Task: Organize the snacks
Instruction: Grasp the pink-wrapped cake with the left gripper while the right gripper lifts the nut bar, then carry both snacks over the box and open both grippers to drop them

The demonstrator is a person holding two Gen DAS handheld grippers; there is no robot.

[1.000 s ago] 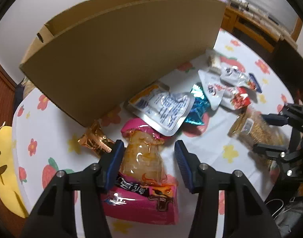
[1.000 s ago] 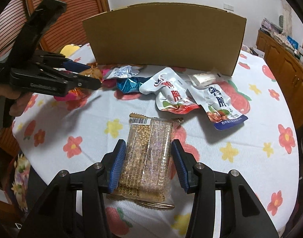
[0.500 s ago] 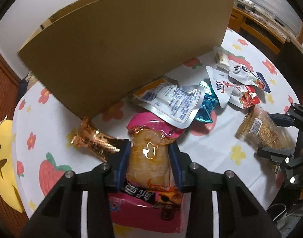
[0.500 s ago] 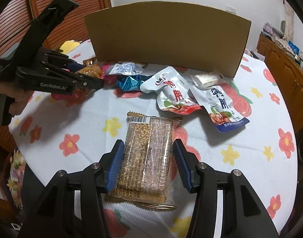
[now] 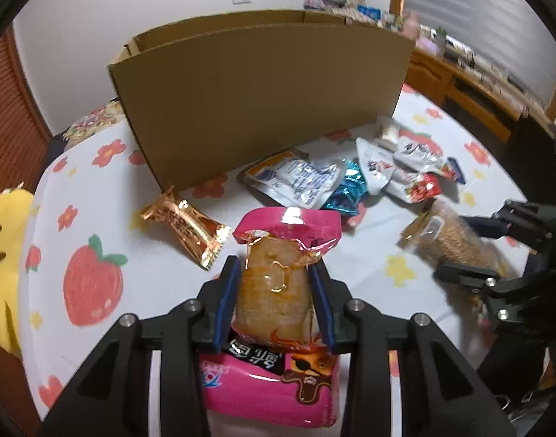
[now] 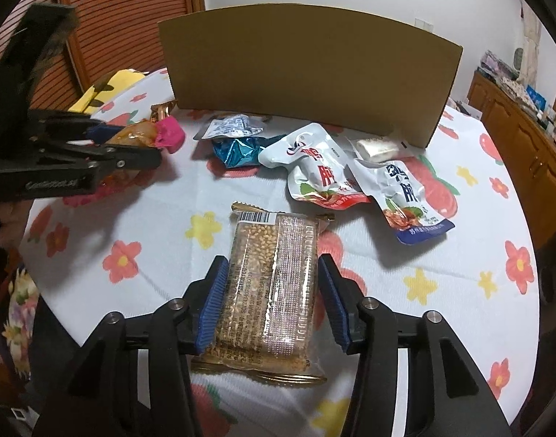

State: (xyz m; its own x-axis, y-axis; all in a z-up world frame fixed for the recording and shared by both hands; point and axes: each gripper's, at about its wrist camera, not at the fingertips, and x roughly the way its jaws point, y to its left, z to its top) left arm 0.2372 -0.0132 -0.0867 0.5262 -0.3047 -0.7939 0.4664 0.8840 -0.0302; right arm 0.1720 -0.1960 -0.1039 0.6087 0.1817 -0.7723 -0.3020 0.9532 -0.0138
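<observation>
2 grippers each have a snack between their blue pads. The left gripper (image 5: 274,300) is clamped on a pink pack (image 5: 278,291), its pads pressing both sides of the clear orange middle, and the right wrist view shows that pack carried off the table (image 6: 460,291). The right gripper (image 6: 272,304) has its jaws closing around a sesame bar (image 6: 270,291); the left pad touches the wrapper, but a thin gap seems to remain at the right pad, so a firm grip is not plain. The bar lies lengthwise on the flowered cloth.

Behind them stands an open cardboard box (image 5: 263,102), its long wall facing the cameras. Just before it lie loose snacks: a gold bar (image 5: 185,224) on the left, a silver pouch (image 5: 296,178) overlapping a blue foil pack (image 5: 345,191), 2 white pouches (image 6: 314,167) with red print, and a small pale bar (image 6: 378,147) beside the box corner.
</observation>
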